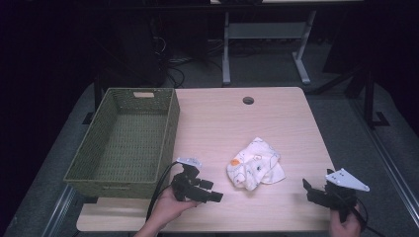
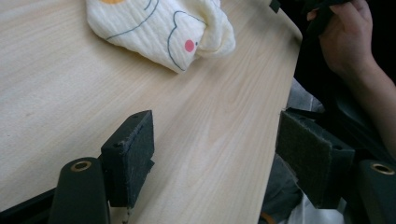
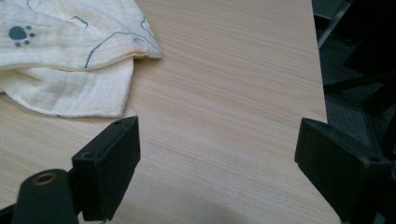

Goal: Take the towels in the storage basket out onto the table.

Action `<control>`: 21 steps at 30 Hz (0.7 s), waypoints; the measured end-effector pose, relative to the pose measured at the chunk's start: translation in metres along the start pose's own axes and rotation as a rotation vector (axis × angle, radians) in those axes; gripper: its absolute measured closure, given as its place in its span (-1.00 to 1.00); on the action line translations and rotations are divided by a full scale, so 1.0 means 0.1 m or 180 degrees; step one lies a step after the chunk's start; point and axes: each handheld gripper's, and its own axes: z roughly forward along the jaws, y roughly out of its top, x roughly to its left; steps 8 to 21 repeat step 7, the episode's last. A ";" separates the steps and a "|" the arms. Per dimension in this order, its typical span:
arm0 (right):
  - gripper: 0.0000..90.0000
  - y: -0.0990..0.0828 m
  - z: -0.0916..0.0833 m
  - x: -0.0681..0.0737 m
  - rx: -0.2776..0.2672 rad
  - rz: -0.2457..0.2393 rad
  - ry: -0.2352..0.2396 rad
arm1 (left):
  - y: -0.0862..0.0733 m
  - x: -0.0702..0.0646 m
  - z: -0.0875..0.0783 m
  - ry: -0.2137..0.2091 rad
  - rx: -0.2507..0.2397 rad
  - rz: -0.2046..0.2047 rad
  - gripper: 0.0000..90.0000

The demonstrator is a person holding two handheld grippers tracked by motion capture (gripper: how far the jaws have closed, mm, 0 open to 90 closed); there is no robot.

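While we've got both grippers parked low near the front edge of the tabletop [image 1: 217, 123], the crumpled cream cloth [image 1: 254, 169] with its little cartoon prints sits loose on the wood between them, touching neither. Our left gripper [image 1: 213, 193] points toward the cloth, jaws spread wide with nothing but bare wood between them. Our right gripper [image 1: 309, 190] is over by the right corner, jaws also wide apart and empty, the cloth well off to its left. That green woven basket [image 1: 170, 128] sits along the left side.
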 end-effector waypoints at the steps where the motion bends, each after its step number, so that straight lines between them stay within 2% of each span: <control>1: -0.69 0.00 0.00 0.00 0.0008 -0.0001 0.0008 | 0.00 0.00 0.00 -0.0006 -0.0014 -0.0001 -0.39; 6: -0.69 0.00 0.02 0.00 0.0005 -0.0023 0.0042 | 0.00 -0.01 0.03 0.0026 -0.0030 0.0068 -0.39; 21: -0.69 0.00 0.02 0.00 0.0005 -0.0024 0.0046 | 0.00 -0.01 0.03 0.0026 -0.0030 0.0068 -0.40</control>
